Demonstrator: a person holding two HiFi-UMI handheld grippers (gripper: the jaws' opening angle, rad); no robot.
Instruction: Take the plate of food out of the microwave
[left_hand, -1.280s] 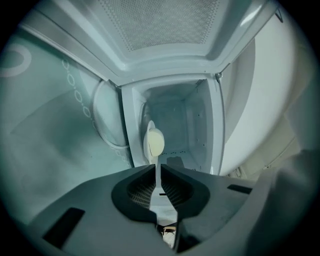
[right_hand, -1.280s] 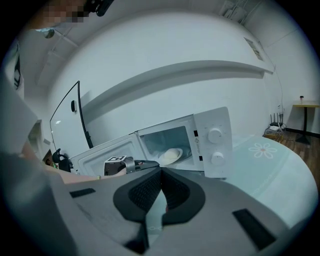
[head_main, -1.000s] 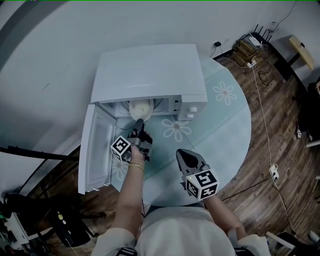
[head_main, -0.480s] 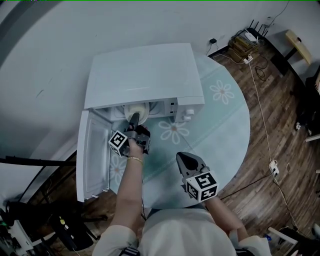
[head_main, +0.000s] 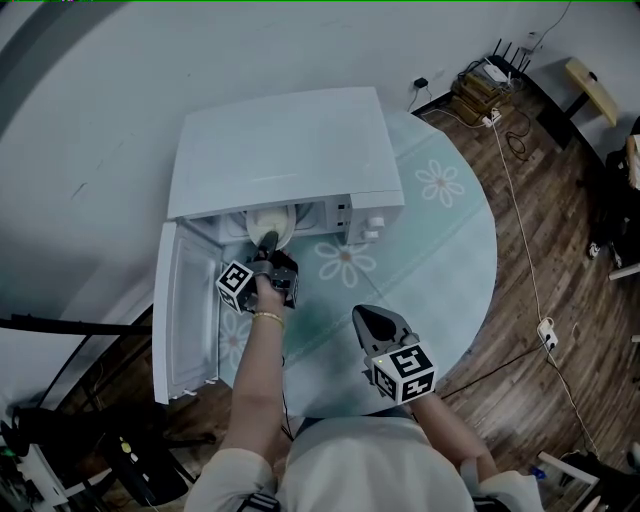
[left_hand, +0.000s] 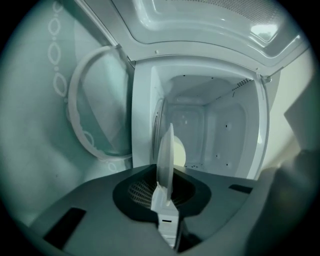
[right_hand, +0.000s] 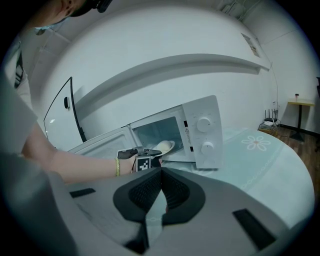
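A white microwave (head_main: 280, 150) stands on the round table with its door (head_main: 185, 310) swung open to the left. The white plate (head_main: 268, 222) with a pale mound of food (left_hand: 179, 152) sits at the cavity's mouth. My left gripper (head_main: 268, 243) reaches into the opening. Its jaws are closing, and the plate's near rim (left_hand: 166, 155) runs edge-on between them, pinched at the pads. From the right gripper view the plate (right_hand: 164, 146) sits just inside the oven beside the left gripper (right_hand: 150, 152). My right gripper (head_main: 375, 318) hovers over the table's front with its jaws together, holding nothing.
The table (head_main: 440, 250) has a pale green cloth with flower prints. The microwave's control knobs (right_hand: 204, 125) sit to the right of the opening. Cables and a power strip (head_main: 490, 95) lie on the wooden floor at the back right.
The left gripper has moved forward from in front of the microwave to the plate's rim at the opening. The right gripper has stayed in place.
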